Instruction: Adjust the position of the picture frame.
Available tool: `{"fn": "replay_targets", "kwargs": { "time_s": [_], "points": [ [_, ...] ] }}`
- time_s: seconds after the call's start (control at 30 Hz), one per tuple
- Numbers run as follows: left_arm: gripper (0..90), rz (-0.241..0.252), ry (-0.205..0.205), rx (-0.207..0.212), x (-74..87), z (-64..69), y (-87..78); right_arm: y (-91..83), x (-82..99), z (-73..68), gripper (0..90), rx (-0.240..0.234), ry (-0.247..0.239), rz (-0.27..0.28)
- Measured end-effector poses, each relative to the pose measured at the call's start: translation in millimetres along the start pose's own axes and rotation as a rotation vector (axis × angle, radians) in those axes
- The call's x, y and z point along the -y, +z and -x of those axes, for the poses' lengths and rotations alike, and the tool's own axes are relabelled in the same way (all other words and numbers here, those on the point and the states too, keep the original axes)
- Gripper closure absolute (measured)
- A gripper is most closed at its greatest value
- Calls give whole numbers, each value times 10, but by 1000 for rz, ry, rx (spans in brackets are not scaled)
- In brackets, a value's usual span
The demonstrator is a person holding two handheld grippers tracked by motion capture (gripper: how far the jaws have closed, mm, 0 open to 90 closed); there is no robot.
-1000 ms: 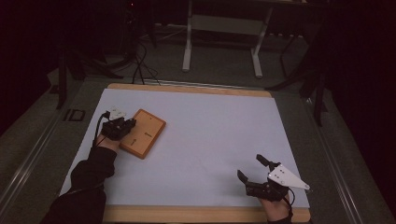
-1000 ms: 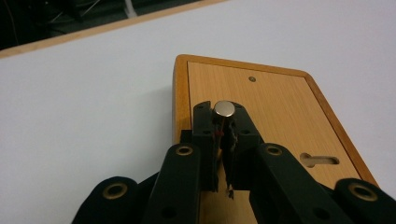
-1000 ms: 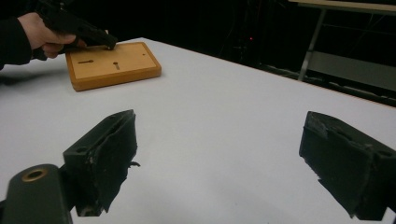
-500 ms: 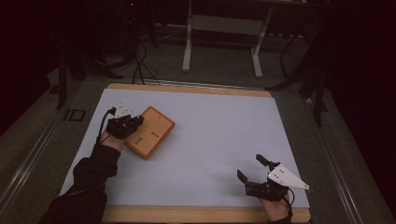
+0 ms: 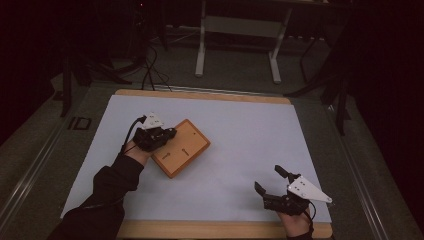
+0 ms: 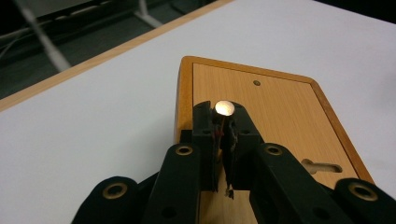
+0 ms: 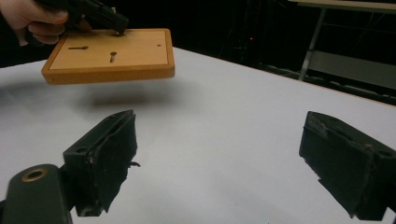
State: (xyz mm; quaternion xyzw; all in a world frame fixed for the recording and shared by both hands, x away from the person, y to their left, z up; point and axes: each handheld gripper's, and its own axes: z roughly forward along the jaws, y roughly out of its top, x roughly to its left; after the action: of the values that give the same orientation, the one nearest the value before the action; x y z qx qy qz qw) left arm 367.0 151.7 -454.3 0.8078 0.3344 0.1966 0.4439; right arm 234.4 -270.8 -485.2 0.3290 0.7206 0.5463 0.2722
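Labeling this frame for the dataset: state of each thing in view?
wooden board: lifted off the table, shadow beneath, back side with keyhole slots up
left gripper: shut on a small round-headed knob at the board
right gripper: open, empty, low over the white table

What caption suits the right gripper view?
Open right claw watches the left claw lift a wooden board off the white table.
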Motion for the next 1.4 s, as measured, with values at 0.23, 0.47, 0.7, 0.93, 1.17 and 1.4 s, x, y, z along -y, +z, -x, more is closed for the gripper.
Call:
{"fn": "replay_targets", "kwargs": {
  "time_s": [0.23,0.47,0.7,0.93,1.17,1.4],
  "points": [
    [848,7,30,113,-67,180,150,-13,-1,7,106,-15,6,12],
    [848,-4,80,196,-124,375,325,-4,12,29,105,-25,23,1],
    [848,1,105,260,-157,509,478,-25,5,43,105,-17,22,13],
    [848,-8,142,326,-174,673,649,-23,5,34,106,-4,3,8],
    [847,-27,167,379,-170,819,823,-23,9,40,106,-7,1,6],
    [848,-39,176,432,-141,905,975,-24,9,38,106,-12,0,1]
  ]
}}
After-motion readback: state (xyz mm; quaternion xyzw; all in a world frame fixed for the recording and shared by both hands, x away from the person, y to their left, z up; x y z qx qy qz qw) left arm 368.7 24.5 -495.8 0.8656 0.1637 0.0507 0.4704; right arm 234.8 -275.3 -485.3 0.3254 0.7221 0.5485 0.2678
